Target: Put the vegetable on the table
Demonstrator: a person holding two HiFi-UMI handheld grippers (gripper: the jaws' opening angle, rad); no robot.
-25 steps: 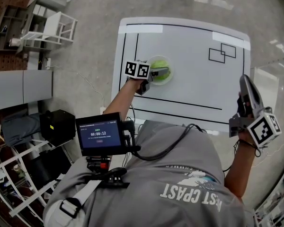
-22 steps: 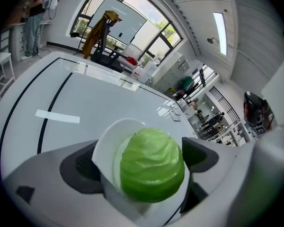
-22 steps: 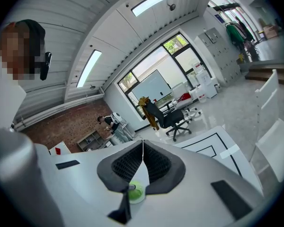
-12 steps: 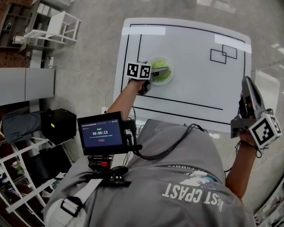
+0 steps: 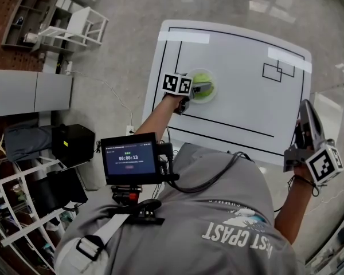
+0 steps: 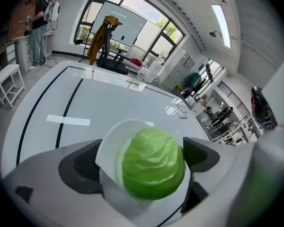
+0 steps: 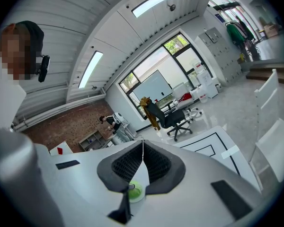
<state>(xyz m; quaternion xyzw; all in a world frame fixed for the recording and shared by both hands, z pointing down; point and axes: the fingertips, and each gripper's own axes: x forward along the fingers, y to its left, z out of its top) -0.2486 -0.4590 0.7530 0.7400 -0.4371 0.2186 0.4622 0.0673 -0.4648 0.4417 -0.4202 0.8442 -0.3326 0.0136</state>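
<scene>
In the head view the cabbage point(image 5: 203, 87) is sitting on a plate point(image 5: 203, 99) near the white table's point(image 5: 241, 96) left edge, the right gripper point(image 5: 305, 112) hanging beyond its right edge over grey floor point(image 5: 120, 50); in the left gripper view the left gripper's point(image 6: 141, 157) jaws are standing apart, flanking the cabbage; in the right gripper view the jaws are pressing together, empty.
</scene>
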